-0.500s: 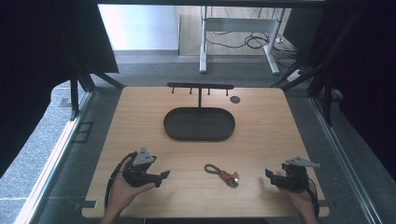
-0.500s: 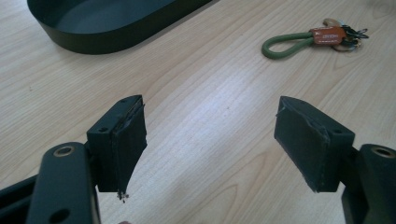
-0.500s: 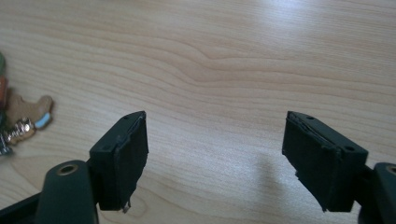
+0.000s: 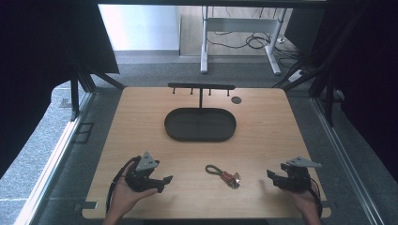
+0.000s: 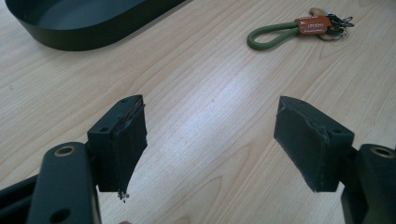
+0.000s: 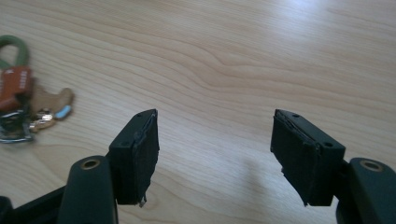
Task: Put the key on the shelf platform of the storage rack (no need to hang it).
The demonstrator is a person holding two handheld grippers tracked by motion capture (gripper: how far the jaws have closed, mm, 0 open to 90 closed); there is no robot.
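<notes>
Both pairs of jaws are wide apart on my end and neither has hold of anything, just bare wood grain between the pads. The left gripper [image 4: 165,180] sits low over the light wooden table [image 4: 263,140], on the left of the keyring and pointing toward it. The right gripper [image 4: 271,175] is on the keyring's other side, also aimed back at it, and both are well apart from it.

The thing I'm working around is the olive-green cord-loop keyring with an orange leather tag and a small bunch of metal keys [image 4: 224,174]. It lies flat on the table between the two grippers, on the near side of the tray. In the left gripper view [image 5: 299,29] the tag clearly has pale writing stamped on it, but it's too small and soft for me to read. The right gripper view [image 6: 21,105] catches the tag, the keys and a bit of blue, no legible text there either.

Past the keyring there's a black oval shallow tray [image 4: 170,126] with nothing in it. A black T-shaped hook rack [image 4: 201,87] stands at the tray's far edge, nothing hanging from it.
</notes>
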